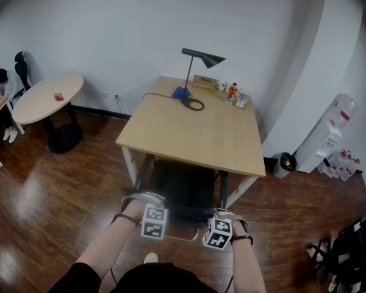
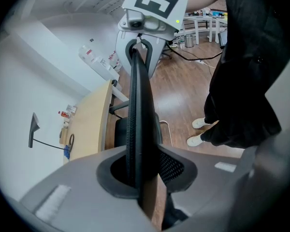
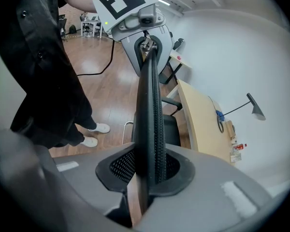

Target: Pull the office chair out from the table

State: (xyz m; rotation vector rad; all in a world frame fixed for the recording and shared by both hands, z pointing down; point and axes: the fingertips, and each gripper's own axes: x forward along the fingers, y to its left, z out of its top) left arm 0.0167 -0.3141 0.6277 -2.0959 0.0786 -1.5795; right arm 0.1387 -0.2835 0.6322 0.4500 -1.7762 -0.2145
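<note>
A black mesh office chair (image 1: 183, 191) stands tucked under the near edge of a light wooden table (image 1: 195, 133). Both grippers clamp the top edge of its backrest. My left gripper (image 1: 147, 201) holds the left end and my right gripper (image 1: 224, 217) the right end. In the left gripper view the backrest rim (image 2: 137, 105) runs up from between the shut jaws of the left gripper (image 2: 135, 178) to the right gripper (image 2: 142, 28). In the right gripper view the rim (image 3: 150, 110) sits in the right gripper (image 3: 152, 175), with the left gripper (image 3: 140, 28) at its far end.
On the table's far side stand a black desk lamp (image 1: 201, 57), a bottle (image 1: 232, 91) and small items. A round table (image 1: 49, 96) stands at the left, a water dispenser (image 1: 329, 136) and a bin (image 1: 285, 163) at the right. My white shoes (image 2: 200, 124) are just behind the chair.
</note>
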